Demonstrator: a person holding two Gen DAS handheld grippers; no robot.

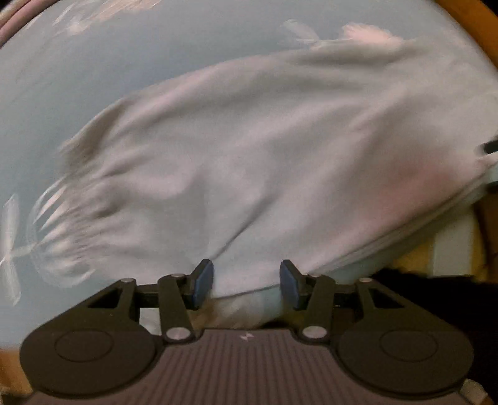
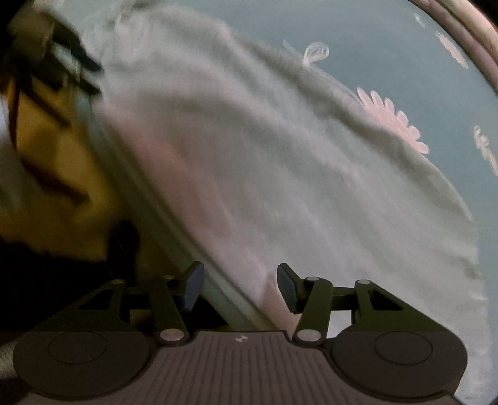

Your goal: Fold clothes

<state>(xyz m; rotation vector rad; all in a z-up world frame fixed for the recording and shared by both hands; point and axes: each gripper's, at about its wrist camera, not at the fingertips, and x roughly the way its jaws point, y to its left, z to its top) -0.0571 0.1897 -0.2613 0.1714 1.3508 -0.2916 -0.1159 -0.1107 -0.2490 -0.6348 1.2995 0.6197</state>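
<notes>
A pale grey-white garment (image 1: 264,149) lies spread flat on a light blue sheet, and both views are blurred. My left gripper (image 1: 246,283) points down over the garment's near hem. Its blue pads (image 1: 202,280) stand apart, with the cloth edge below the gap and neither pad pressing on it. In the right wrist view the same garment (image 2: 249,155) runs diagonally. My right gripper (image 2: 239,285) hangs open over its long edge near the bed's side, gripping nothing. The left gripper's dark body (image 2: 62,62) shows at the top left there.
The blue sheet (image 1: 93,62) carries pink and white flower prints (image 2: 392,121). A yellow-brown floor (image 2: 53,162) and dark shapes lie past the bed's edge. A wooden rim (image 1: 467,28) curves at the top right of the left wrist view.
</notes>
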